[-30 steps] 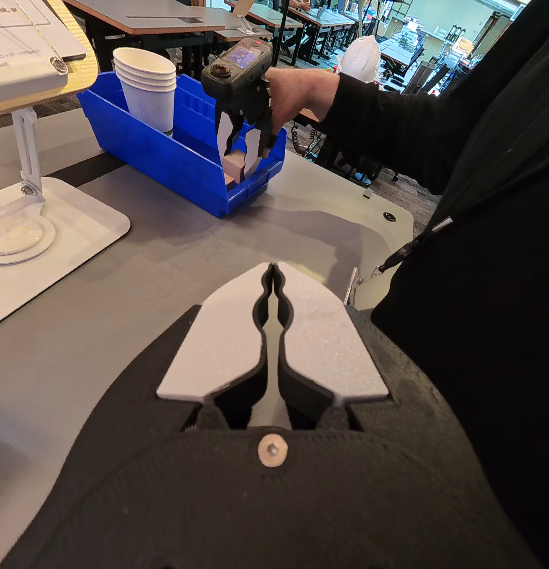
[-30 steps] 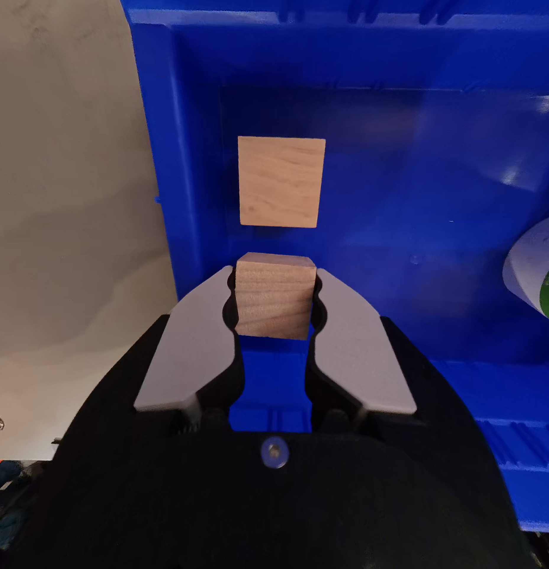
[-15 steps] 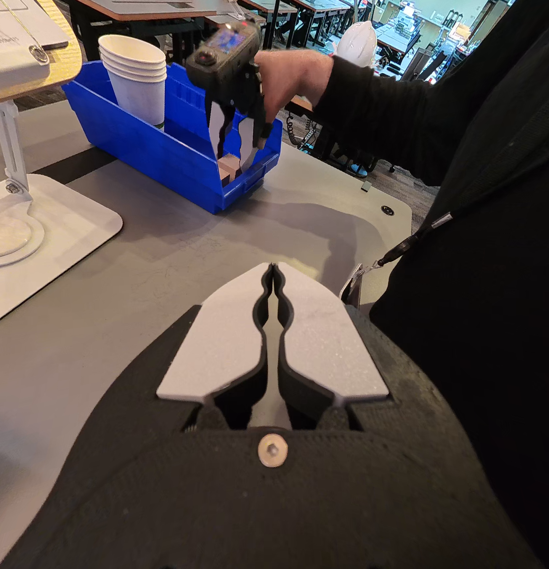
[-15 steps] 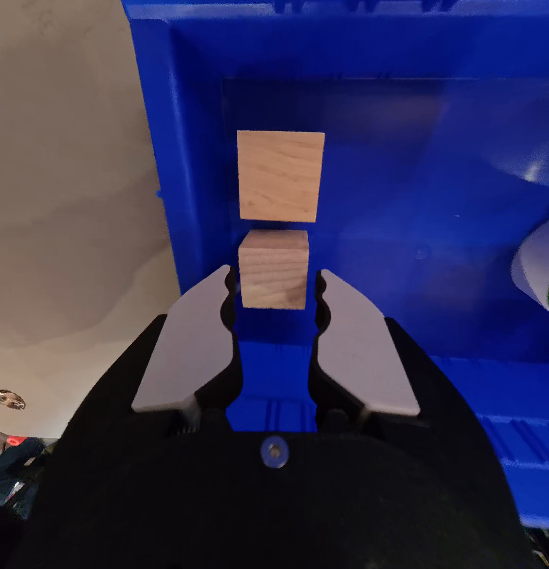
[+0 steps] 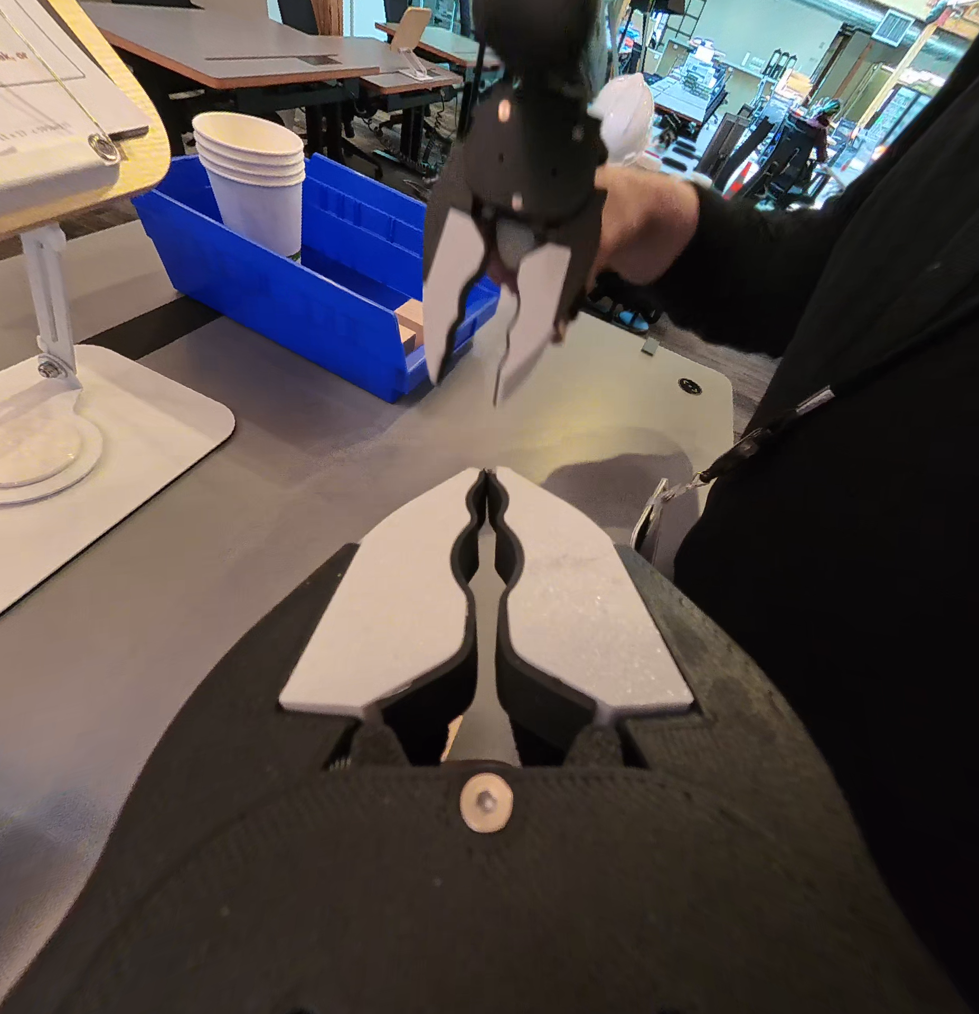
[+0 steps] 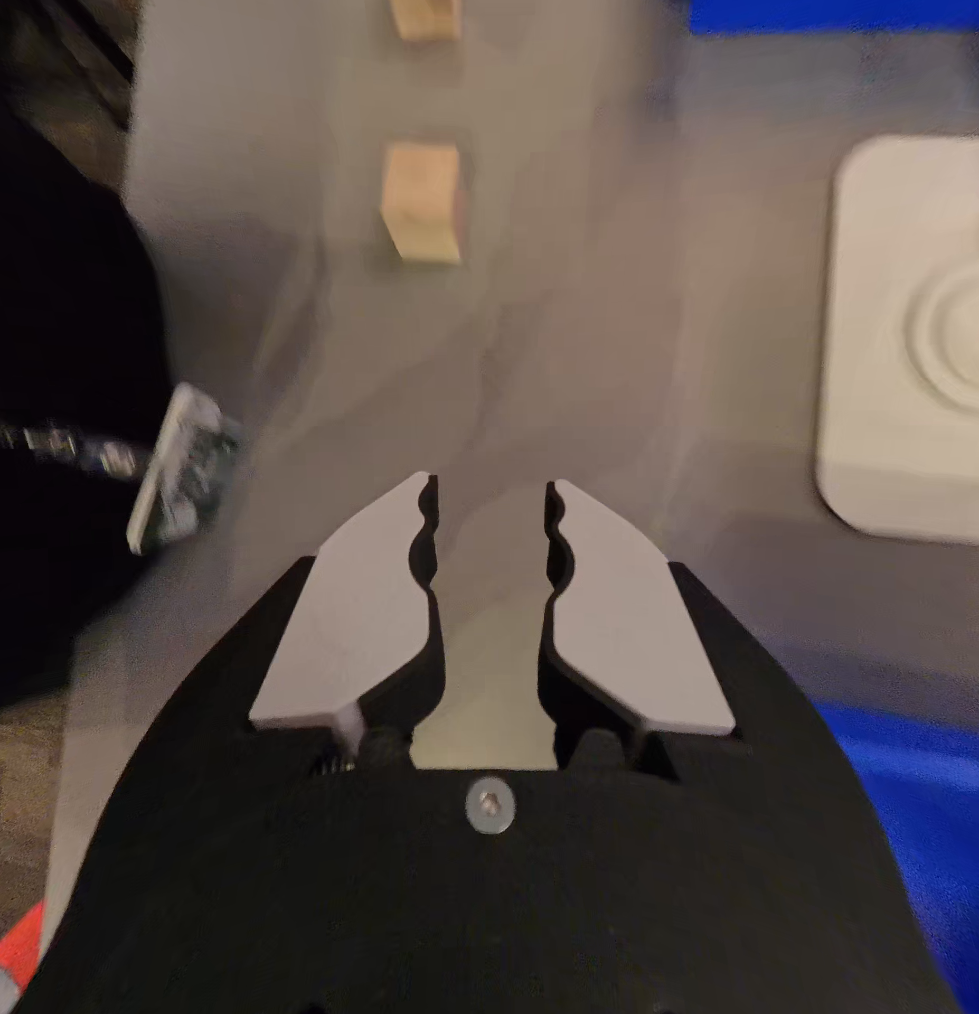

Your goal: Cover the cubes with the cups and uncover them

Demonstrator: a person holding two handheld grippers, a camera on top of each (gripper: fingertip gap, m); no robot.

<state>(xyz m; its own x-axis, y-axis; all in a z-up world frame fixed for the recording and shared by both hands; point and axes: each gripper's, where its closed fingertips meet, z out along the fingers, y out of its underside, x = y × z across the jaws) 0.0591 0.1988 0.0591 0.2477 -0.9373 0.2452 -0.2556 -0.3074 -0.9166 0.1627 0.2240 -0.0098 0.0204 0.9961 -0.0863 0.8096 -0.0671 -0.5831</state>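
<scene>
1. The left gripper (image 5: 485,476) is hovering over the bench (image 5: 257,494), its fingers pressed together and holding nothing.
2. The right gripper (image 6: 490,485) is hanging above the bench with fingers spread, empty.
3. Two wooden cubes (image 6: 424,202) are appearing blurred ahead of it in its own view; whether they are lying on the bench I cannot tell.
4. The stacked cups (image 5: 251,181) are standing in the blue bin (image 5: 290,307) near the bench's far edge; a white stand base (image 5: 120,428) is sitting at the left.
5. The writing on the stand's sheet is being left out.

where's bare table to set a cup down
Bare grey tabletop lies between the blue plastic bin, the white flat stand base and the shut left claw. Crowded: the bin, holding stacked white paper cups, with the open right claw hanging at its end.
</scene>
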